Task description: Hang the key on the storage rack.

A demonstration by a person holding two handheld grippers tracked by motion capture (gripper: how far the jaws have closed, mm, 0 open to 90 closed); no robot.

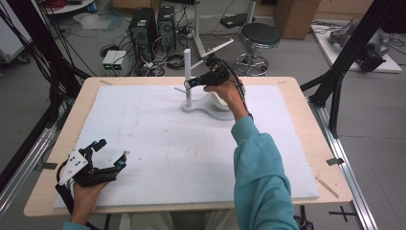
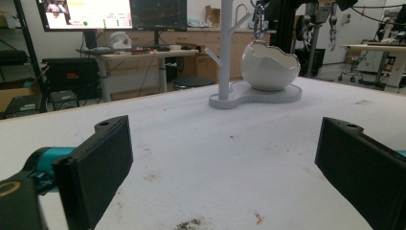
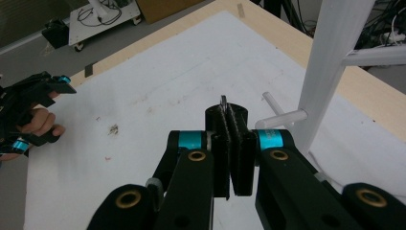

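Note:
A white peg stand (image 1: 187, 72) rises from a flat base at the far middle of the white board (image 1: 158, 143). A white cracked-egg bowl (image 2: 268, 67) sits on that base beside the post (image 2: 225, 52). My right gripper (image 1: 189, 82) hovers by the post (image 3: 330, 62), close to a short side peg (image 3: 282, 117). It (image 3: 231, 115) is shut on a thin metal clip (image 3: 223, 99), which hangs above the bowl in the left gripper view (image 2: 259, 21). My left gripper (image 1: 114, 149) rests at the board's near left corner, open (image 2: 225, 172) and holding nothing.
The board lies on a wooden table (image 1: 306, 124). Black frame struts (image 1: 344, 52) stand at both sides. Computer towers (image 1: 143, 28), cables and a stool (image 1: 260, 36) crowd the floor beyond the far edge. Small dark stains (image 2: 191, 223) mark the board near the left gripper.

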